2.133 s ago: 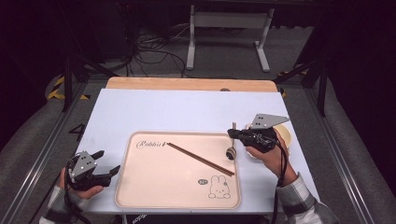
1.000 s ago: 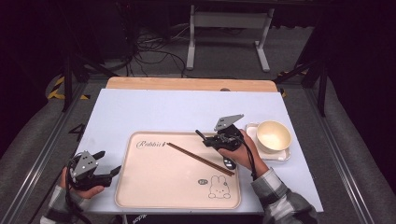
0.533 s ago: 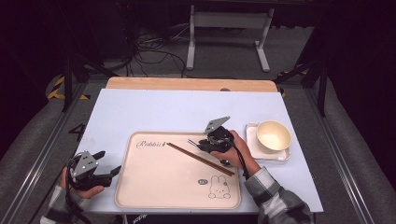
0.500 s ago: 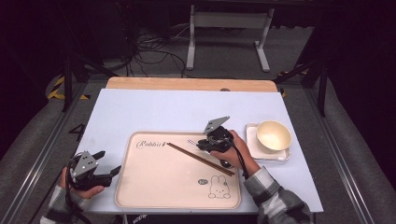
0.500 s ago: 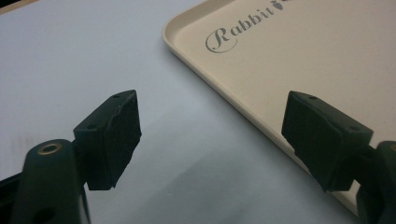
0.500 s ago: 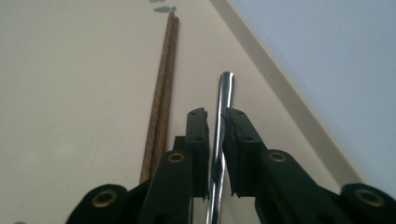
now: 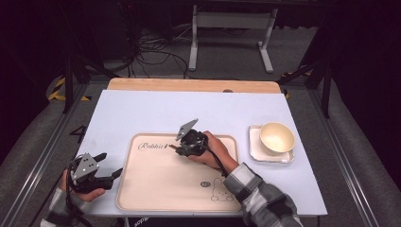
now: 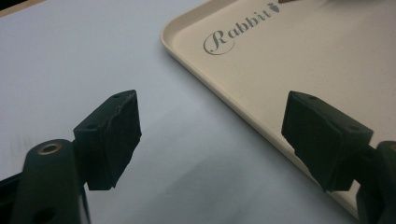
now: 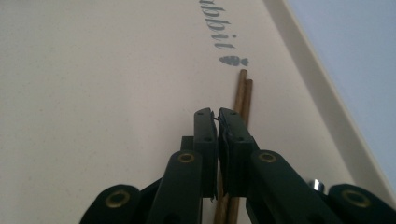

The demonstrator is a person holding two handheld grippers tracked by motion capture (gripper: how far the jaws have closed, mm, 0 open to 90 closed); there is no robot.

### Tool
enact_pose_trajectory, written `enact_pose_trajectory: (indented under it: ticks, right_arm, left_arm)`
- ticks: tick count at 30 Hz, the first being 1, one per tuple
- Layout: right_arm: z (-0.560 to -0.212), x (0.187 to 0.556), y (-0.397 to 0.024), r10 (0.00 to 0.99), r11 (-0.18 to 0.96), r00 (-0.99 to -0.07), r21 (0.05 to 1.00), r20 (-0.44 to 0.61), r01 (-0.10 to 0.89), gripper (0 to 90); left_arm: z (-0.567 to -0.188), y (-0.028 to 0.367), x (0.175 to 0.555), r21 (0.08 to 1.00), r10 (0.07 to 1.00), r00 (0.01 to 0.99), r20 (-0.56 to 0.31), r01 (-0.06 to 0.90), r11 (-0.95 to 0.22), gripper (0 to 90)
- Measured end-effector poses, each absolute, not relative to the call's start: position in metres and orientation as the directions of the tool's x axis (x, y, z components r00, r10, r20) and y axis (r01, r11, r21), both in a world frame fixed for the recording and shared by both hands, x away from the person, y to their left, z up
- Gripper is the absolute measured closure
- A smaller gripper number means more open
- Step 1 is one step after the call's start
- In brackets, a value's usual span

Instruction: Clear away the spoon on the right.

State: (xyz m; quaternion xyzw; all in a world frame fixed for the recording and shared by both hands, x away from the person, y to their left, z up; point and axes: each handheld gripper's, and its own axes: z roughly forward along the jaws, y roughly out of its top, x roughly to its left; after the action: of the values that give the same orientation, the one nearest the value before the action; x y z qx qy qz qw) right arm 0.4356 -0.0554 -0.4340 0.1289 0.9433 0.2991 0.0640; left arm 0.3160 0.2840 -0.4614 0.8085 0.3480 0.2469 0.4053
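A beige tray printed with "Rabbit" lies at the table's near middle. Two brown chopsticks rest side by side on the tray, their tips close to the printed word. My right gripper hovers low over them; in the right gripper view its jaws have just been closing and now stand together, with the chopsticks running underneath and nothing clearly between the pads. My left gripper rests off the tray's left edge, and the left gripper view shows it wide open on nothing beside the tray.
A cream bowl stands on a square white saucer to the right of the tray. The pale table top stretches behind the tray to a wooden strip. The right hand and plaid sleeve cover the tray's right part.
The right gripper has travelled left from beside the bowl, across the tray, to the chopsticks' tips near the printed word. The left gripper has stayed put.
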Motion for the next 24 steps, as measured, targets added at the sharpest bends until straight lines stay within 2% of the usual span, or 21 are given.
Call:
enact_pose_trajectory:
  ticks: [5, 10, 17, 24]
  right_arm:
    - [-0.438, 0.439, -0.039, 0.274, 0.81, -0.96, 0.552, -0.063, 0.196, 87.1]
    - [-0.437, 0.446, -0.04, 0.31, 0.81, -0.948, 0.542, -0.073, 0.223, 87.6]
    - [-0.436, 0.462, -0.064, 0.391, 0.782, -0.919, 0.543, -0.045, 0.306, 88.8]
    - [-0.436, 0.463, -0.084, 0.418, 0.763, -0.908, 0.55, -0.02, 0.339, 90.0]
  left_arm:
    - [-0.461, 0.285, 0.316, 0.83, 0.763, 0.636, 0.114, 0.361, -0.426, 20.5]
    - [-0.461, 0.286, 0.315, 0.832, 0.763, 0.637, 0.11, 0.361, -0.421, 20.5]
    - [-0.461, 0.285, 0.315, 0.831, 0.759, 0.641, 0.114, 0.357, -0.426, 20.5]
    - [-0.461, 0.283, 0.316, 0.826, 0.757, 0.643, 0.118, 0.36, -0.434, 20.5]
